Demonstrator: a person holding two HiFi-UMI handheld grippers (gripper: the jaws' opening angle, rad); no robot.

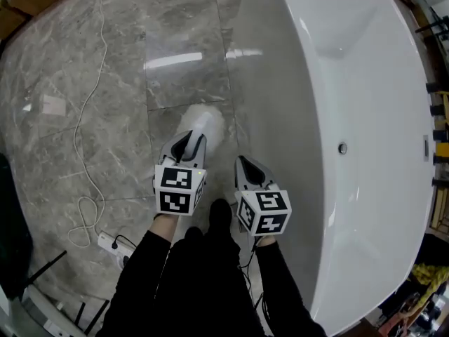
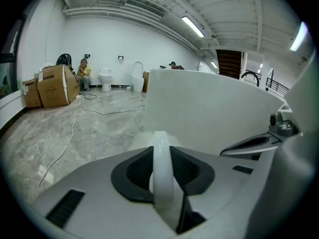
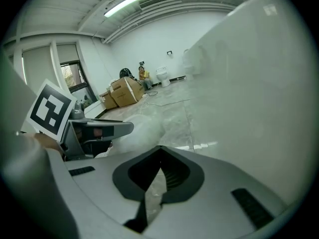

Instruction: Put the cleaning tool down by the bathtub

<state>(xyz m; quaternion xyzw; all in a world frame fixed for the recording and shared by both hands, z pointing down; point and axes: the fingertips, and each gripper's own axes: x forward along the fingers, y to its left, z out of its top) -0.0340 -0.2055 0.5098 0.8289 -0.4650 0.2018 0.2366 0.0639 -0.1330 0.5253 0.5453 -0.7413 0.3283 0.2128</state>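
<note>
Only left gripper view shows jaws clamping the cleaning tool [image 2: 162, 169].

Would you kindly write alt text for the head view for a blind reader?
From above, a person holds the left gripper and right gripper over a grey marble floor beside a white bathtub; the left gripper's jaws grip a fluffy white cleaning tool. A white cable trails across the floor.
</note>
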